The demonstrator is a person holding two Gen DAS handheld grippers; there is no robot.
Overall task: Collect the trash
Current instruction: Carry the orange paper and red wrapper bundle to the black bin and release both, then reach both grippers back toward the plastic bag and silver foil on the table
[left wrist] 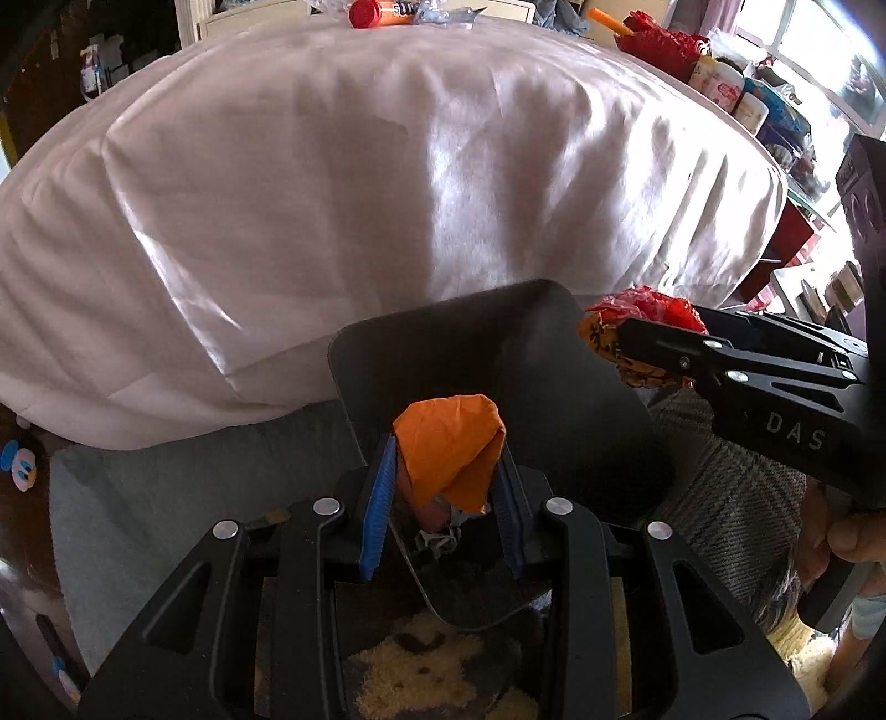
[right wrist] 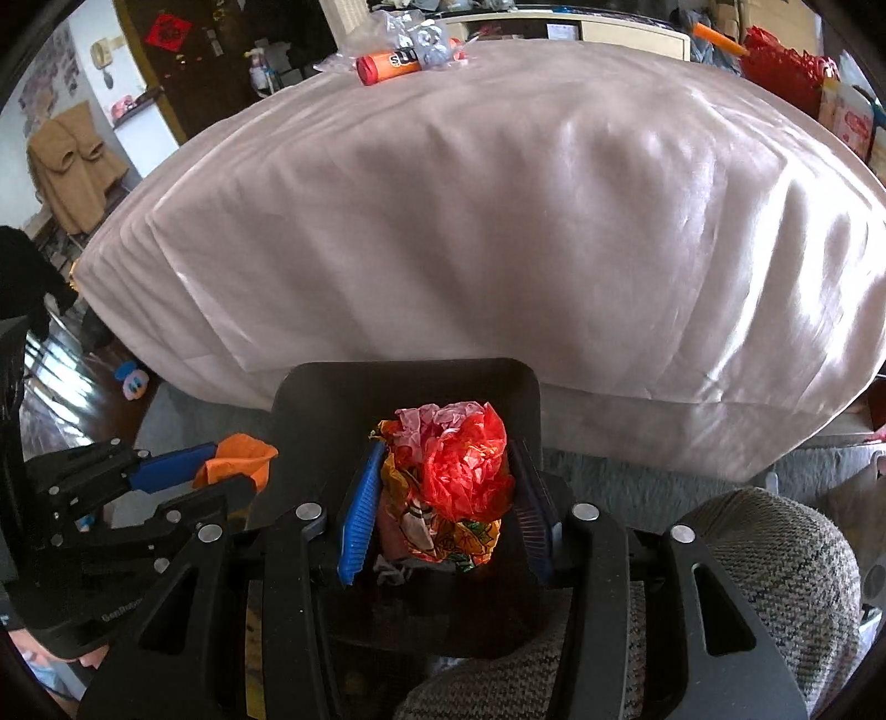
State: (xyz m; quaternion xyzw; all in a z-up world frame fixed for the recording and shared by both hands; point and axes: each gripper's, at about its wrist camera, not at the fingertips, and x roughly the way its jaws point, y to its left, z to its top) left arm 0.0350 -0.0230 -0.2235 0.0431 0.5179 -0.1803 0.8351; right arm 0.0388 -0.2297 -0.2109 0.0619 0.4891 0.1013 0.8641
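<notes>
My left gripper (left wrist: 446,471) is shut on a crumpled orange paper (left wrist: 448,443) and holds it over an open black bin (left wrist: 498,343) below the table's near edge. It also shows in the right wrist view (right wrist: 232,471). My right gripper (right wrist: 443,487) is shut on a wad of red plastic and orange printed wrapper (right wrist: 459,476), over the same bin (right wrist: 398,382). In the left wrist view the right gripper (left wrist: 620,343) sits at the bin's right rim with the wad (left wrist: 642,315). An orange tube with a red cap (right wrist: 387,65) and clear plastic wrappers (right wrist: 410,39) lie at the table's far edge.
A table under a pale pink cloth (left wrist: 387,166) fills the middle. Red bags and jars (left wrist: 714,72) stand at the far right. A grey woven cushion (right wrist: 775,581) is at lower right. A Donald Duck toy (right wrist: 132,379) lies on the floor at left.
</notes>
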